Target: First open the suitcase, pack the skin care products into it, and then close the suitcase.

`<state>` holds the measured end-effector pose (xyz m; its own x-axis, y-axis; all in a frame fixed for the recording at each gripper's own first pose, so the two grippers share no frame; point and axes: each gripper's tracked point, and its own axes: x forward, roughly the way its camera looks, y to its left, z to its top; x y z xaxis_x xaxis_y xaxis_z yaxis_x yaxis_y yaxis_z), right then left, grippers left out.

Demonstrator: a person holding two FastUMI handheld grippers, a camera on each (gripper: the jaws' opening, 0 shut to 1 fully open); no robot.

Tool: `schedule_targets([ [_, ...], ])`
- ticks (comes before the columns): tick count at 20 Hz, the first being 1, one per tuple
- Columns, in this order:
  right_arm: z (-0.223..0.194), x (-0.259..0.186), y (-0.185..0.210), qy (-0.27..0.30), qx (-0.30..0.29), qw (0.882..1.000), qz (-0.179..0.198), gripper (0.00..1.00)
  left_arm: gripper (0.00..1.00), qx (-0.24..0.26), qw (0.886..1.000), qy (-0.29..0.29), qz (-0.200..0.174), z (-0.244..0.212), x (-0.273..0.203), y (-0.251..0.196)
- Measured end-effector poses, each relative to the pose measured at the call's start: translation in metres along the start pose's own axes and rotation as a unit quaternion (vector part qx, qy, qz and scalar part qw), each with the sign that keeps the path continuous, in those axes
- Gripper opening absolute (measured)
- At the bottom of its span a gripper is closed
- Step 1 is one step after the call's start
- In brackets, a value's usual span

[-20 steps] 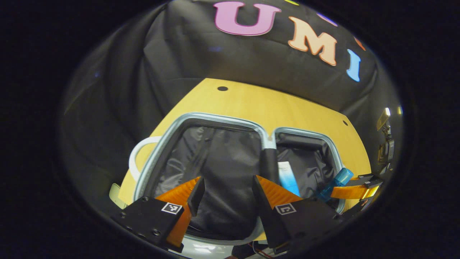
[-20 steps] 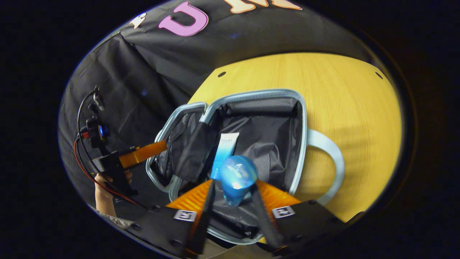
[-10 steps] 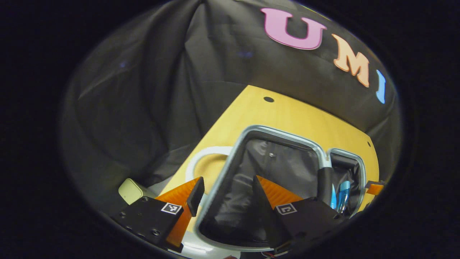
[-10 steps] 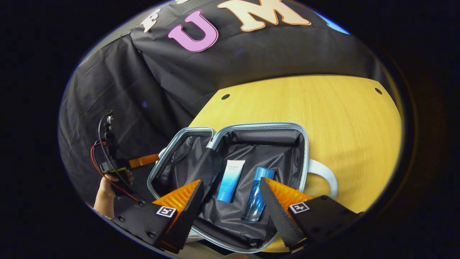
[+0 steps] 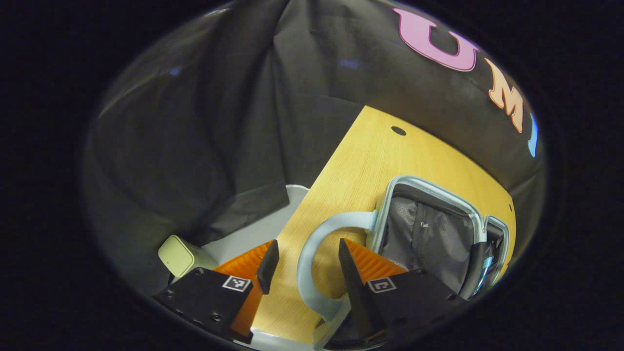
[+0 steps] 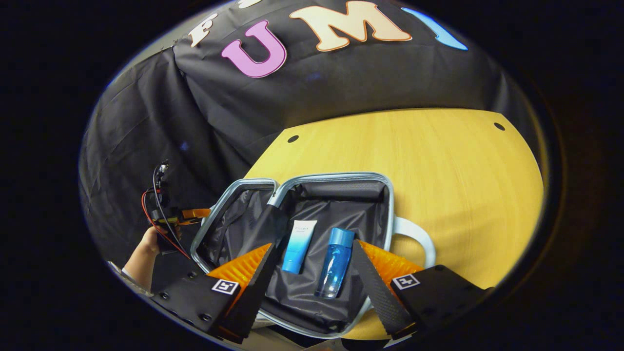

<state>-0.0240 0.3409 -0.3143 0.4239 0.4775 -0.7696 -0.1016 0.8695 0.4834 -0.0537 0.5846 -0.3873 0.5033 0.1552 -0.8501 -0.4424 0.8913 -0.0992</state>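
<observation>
Both claws stand open with nothing held. At the bottom of the right gripper view the right gripper (image 6: 309,273) spreads its 2 black fingers wide, each with a ridged orange back and 1 small square marker on the black block behind it; the blue items in the case lie beyond the gap, untouched. At the bottom of the left gripper view the left gripper (image 5: 303,265) is just as far apart, and the pale blue handle (image 5: 312,253) of the case curves through the gap without either finger pressing on it.

1 wooden table (image 6: 438,165), yellow with fine straight grain and 2 small dark round holes, takes up the middle and right of the right gripper view. On it, at lower centre, lies 1 suitcase (image 6: 336,176), opened flat into 2 halves with rounded corners, a light blue-grey rim and crinkled black fabric lining. 2 looped handles can be counted across the views, 1 on each outer side; the white-looking one (image 6: 419,239) sits at the case's right.

2 skin care products lie side by side in the right half: 1 flat tube (image 6: 298,246), white on top fading to blue, and 1 clear blue bottle (image 6: 335,262) with a round blue cap, just beside it.

At lower left of the right gripper view a hand (image 6: 146,246) holds the other gripper amid red and black wires.

1 small pale green box (image 5: 179,254) with rounded corners sits at lower left of the left gripper view.
</observation>
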Motion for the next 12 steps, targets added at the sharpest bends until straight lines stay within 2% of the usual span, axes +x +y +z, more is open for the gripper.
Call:
schedule_targets([
  [1, 0.001, -0.003, -0.004, -0.004, 0.002, 1.0, -0.004, 0.98, 0.68, 0.003, 1.0, 0.011, 0.0, -0.003, 0.006, 0.003],
  [3, 0.007, -0.009, -0.012, -0.022, 0.008, 1.0, -0.014, 0.98, 0.42, 0.003, 1.0, 0.029, -0.004, -0.008, 0.012, -0.001],
  [4, 0.013, -0.012, -0.015, -0.039, 0.009, 0.999, -0.019, 0.98, 0.19, 0.008, 1.0, 0.029, -0.003, -0.01, 0.012, 0.0],
  [6, 0.024, -0.019, -0.021, -0.063, 0.013, 0.998, -0.021, 0.98, 0.07, 0.022, 1.0, 0.017, -0.004, -0.005, 0.004, -0.005],
  [8, 0.033, -0.024, -0.027, -0.078, 0.014, 0.997, -0.02, 0.98, 0.01, 0.04, 0.999, 0.009, 0.004, 0.001, -0.011, -0.01],
  [12, 0.042, -0.031, -0.036, -0.096, 0.005, 0.995, -0.013, 0.98, 0.0, 0.081, 0.995, -0.056, 0.019, 0.041, -0.068, -0.027],
])
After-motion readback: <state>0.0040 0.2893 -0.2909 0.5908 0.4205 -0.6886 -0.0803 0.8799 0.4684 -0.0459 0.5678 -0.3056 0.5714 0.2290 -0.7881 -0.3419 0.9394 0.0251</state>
